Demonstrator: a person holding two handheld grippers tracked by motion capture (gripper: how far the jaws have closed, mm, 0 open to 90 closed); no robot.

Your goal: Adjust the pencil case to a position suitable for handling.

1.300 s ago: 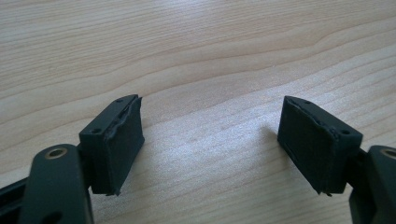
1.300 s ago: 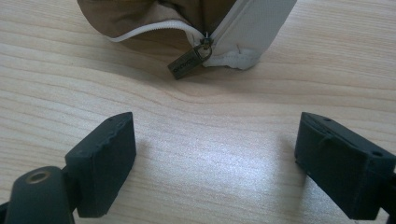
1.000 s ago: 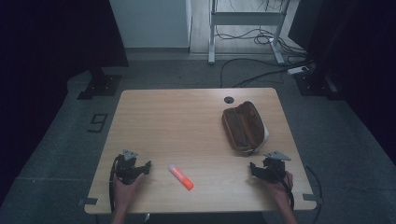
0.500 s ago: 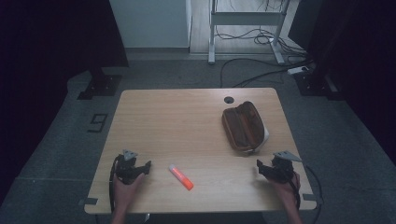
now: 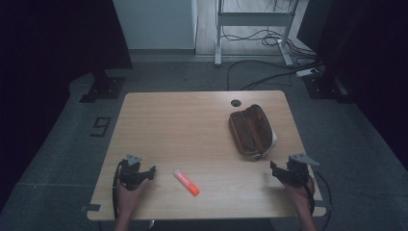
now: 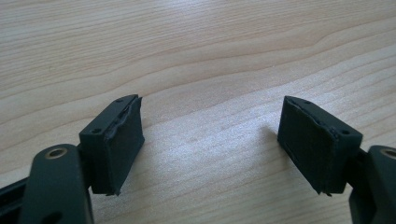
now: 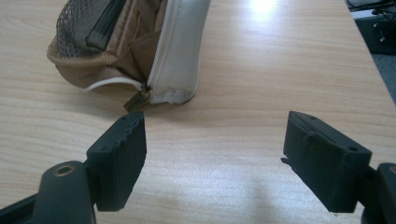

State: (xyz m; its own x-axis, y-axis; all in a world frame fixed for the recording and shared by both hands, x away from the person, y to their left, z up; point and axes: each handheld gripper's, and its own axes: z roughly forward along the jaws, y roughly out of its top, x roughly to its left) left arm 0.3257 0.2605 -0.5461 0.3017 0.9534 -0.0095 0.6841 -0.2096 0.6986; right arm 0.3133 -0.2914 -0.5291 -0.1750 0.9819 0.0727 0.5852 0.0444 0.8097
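Room: dim all round, grey floor, cables trailing near a metal frame at the back.
Table: light wooden table with a small round hole near its far edge.
Left gripper: and here it is at the near left corner, left gripper held low over the wood in the person's hand; in its own view the two black jaws stand wide apart with bare wood grain between them.
Right gripper: over at the near right corner, right gripper, jaws spread wide as well, holding nothing.
Pouch: a brown zip pouch lying open on the right half of the table, white edge toward the right; in the right gripper view it sits just ahead and to the left of the jaws, zip pull resting on the table.
Marker: a white-and-orange pen-like stick lying flat near the front edge, just right of the left gripper, well apart from the pouch.
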